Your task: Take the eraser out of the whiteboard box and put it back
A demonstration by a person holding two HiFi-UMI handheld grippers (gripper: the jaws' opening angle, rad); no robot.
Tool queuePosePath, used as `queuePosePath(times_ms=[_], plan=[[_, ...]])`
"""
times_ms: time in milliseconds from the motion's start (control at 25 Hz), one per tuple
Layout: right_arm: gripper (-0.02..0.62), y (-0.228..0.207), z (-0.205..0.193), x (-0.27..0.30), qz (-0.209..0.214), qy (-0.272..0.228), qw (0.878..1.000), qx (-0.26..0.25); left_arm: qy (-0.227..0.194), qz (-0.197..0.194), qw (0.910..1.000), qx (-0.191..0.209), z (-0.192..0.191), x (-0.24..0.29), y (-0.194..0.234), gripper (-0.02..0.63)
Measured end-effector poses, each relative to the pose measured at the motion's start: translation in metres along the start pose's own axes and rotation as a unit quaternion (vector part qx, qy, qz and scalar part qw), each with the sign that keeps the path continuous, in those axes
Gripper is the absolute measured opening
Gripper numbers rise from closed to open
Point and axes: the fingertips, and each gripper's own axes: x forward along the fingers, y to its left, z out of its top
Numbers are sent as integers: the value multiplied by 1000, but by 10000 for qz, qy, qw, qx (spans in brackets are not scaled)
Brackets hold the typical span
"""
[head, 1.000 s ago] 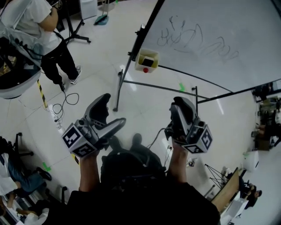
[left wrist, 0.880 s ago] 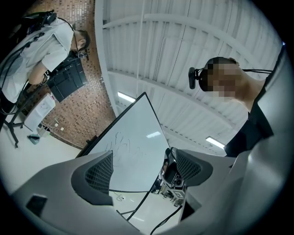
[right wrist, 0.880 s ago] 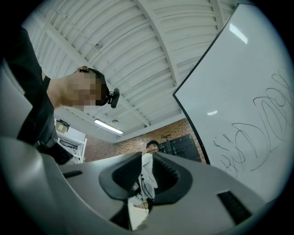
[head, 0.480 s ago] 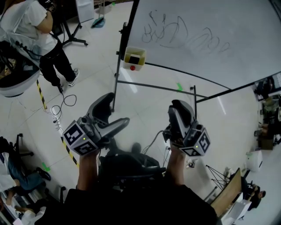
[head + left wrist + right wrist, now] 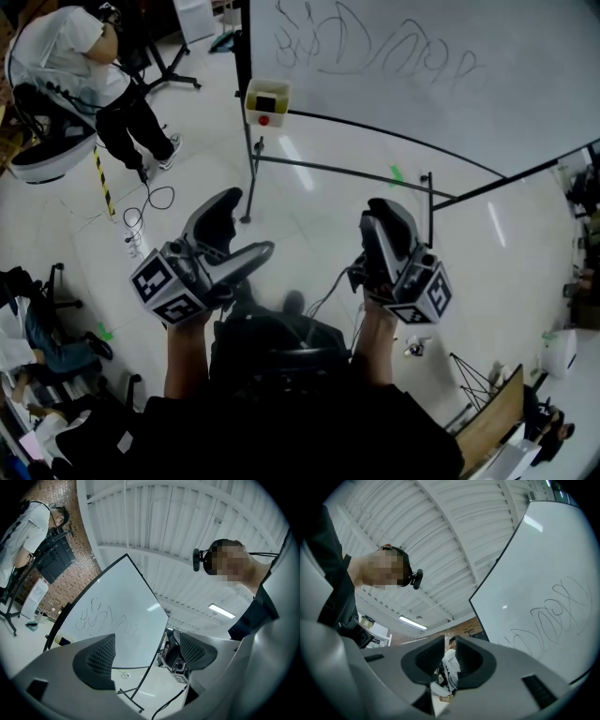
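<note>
The eraser (image 5: 267, 99) is seen as a small dark block sitting inside the yellow whiteboard box (image 5: 263, 114), which is mounted at the lower left corner of the whiteboard (image 5: 422, 66), above the black metal stand leg (image 5: 248, 178). It lies well apart from both grippers. A red round spot (image 5: 263, 120) is carried on the box's front wall. The box looks like smooth moulded plastic, open at the top and boxy in shape. The board is a glossy white sheet marked with looping pen lines. The eraser is too small for its surface to be read. It is judged to be light and rigid in the body, perhaps with a softer felt face, so little squeeze should be needed. It would best be taken across its narrow sides, at the part exposed above the box rim. The left gripper (image 5: 246, 225) is held with its ribbed dark pads spread wide, nothing between them. The right gripper (image 5: 382, 214) is drawn nearly together, only a narrow slit being left, and nothing is pinched.
</note>
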Motion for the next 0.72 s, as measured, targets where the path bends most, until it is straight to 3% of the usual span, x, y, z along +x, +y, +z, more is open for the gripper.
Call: queuePosePath(times_ms=[440, 720], plan=[[78, 5, 11, -69, 305, -274, 9978, 521, 180, 521, 9980, 314, -40, 8, -63, 430], [78, 21, 17, -78, 419, -425, 9970, 501, 262, 452, 9982, 302, -47, -2, -81, 430]])
